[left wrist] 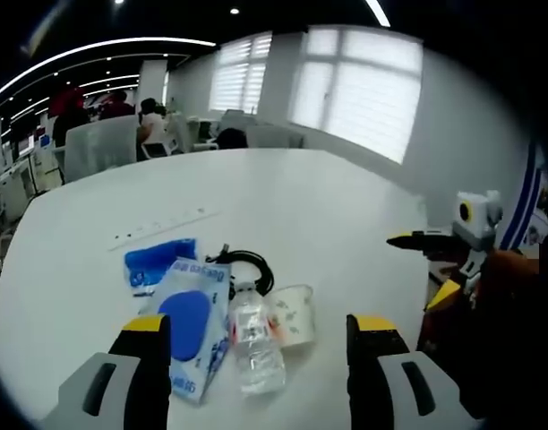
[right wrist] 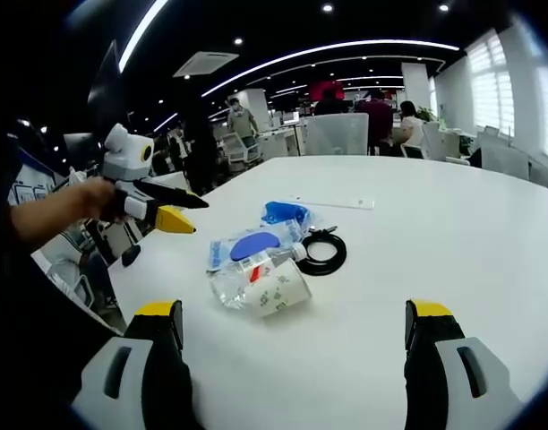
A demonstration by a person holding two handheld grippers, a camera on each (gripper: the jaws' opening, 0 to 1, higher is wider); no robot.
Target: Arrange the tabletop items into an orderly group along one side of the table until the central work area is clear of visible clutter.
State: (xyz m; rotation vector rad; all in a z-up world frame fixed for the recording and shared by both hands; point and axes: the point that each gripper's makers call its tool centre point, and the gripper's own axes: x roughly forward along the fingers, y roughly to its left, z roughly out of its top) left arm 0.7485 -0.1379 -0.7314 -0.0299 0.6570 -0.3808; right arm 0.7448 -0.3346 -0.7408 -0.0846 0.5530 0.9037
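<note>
Jaws of both the left gripper [left wrist: 256, 349] and right gripper [right wrist: 292, 336] stand wide apart, holding nothing. Bottle [left wrist: 256, 340], cup [left wrist: 292, 315], pouch [left wrist: 192, 331] and cable [left wrist: 243, 264] cluster low-centre on the bench [left wrist: 301, 206]. Likely approach stage; next, grasp the bottle.

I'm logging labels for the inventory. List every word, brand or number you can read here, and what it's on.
None can be read for certain.
Tissue pack: blue lettering on its white wrapper, too blurred to read.
Water bottle: label with red marks, too small to read.
Paper cup: green print, illegible.
Blue packet: no text can be made out.
</note>
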